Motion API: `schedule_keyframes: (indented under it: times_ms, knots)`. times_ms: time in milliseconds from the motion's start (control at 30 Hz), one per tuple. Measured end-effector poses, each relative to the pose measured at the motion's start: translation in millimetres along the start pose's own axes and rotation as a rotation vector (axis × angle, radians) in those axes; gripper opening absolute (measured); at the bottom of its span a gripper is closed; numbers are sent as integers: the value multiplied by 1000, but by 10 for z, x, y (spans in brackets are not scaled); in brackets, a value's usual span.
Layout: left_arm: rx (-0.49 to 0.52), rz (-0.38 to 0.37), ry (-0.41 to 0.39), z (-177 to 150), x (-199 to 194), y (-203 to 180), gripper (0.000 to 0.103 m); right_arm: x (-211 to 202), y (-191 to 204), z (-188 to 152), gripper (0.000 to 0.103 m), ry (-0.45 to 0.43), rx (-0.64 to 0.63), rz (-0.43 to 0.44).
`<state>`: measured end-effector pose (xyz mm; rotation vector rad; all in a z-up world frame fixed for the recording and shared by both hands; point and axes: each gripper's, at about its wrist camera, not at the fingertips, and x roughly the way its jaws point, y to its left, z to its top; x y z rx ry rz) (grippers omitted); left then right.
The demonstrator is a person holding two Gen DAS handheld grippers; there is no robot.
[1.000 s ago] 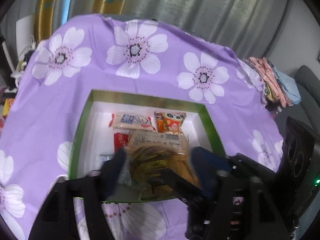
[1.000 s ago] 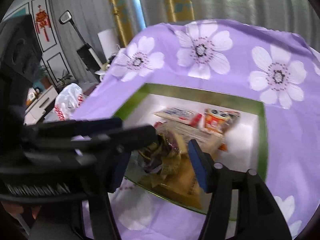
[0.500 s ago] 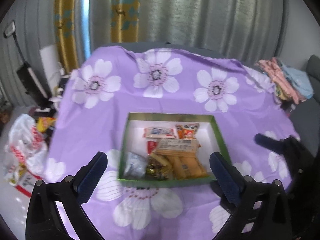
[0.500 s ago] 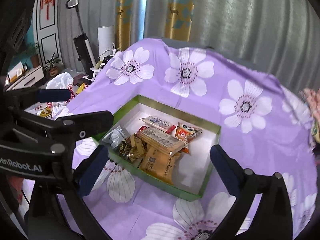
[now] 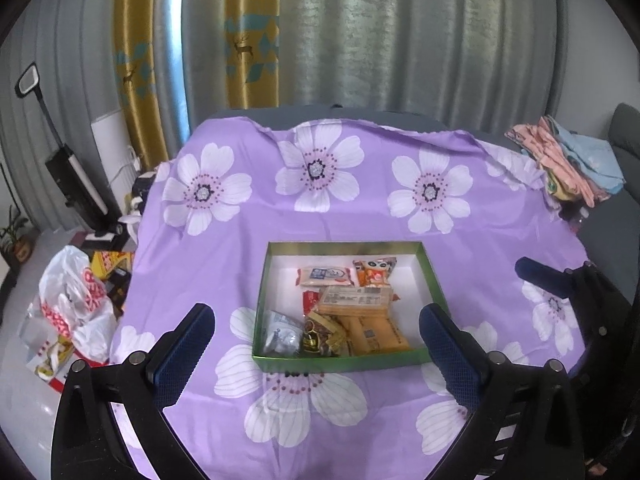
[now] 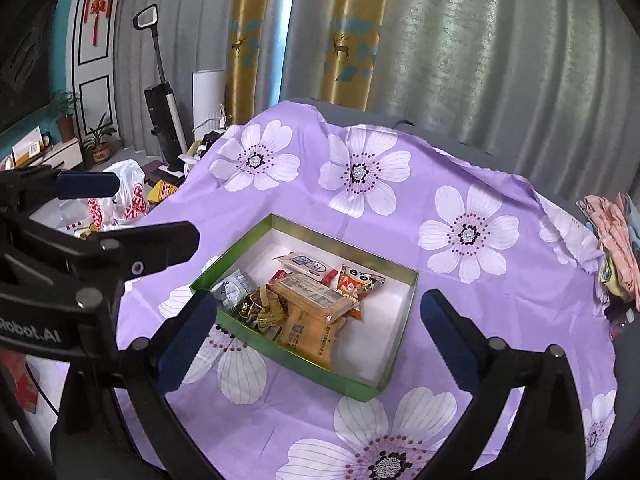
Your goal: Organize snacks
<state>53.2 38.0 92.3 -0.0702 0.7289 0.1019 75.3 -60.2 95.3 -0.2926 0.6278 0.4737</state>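
Snack box point(image 5: 434, 280) beyond left claw point(image 5: 316, 344), apart; claw spread, empty.

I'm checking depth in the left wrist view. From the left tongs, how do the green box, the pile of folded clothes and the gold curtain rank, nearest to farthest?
1. Green box: just ahead of the open left tongs, centre of the purple cloth.
2. Pile of folded clothes: far right, past the cloth's edge.
3. Gold curtain: back wall, upper left.
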Motion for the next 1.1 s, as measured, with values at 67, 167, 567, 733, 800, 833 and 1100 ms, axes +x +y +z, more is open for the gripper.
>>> schedule_keyframes:
  times_ms: [67,167,567,733,800,833,1100]
  knots:
    - [7,0,-7,-8,-30,-17,102,-11,2,2,103,-6,4,0]
    - [18,-1,-24,-15,-59,-45,102,-41,18,-10,103,-16,4,2]
    - [14,33,-39,61,-33,-18,102,-78,-9,10,103,-41,1,28]
    - [20,28,-40,38,-17,-48,102,-86,-44,-8,103,-42,16,30]
    - [21,27,-40,36,-15,-59,102,-82,-50,-13,103,-40,19,32]
    - [21,25,-43,34,-17,-58,102,-78,-49,-16,103,-38,19,31]
    - [21,15,-41,22,42,-122,102,-62,-47,-28,103,-34,29,33]
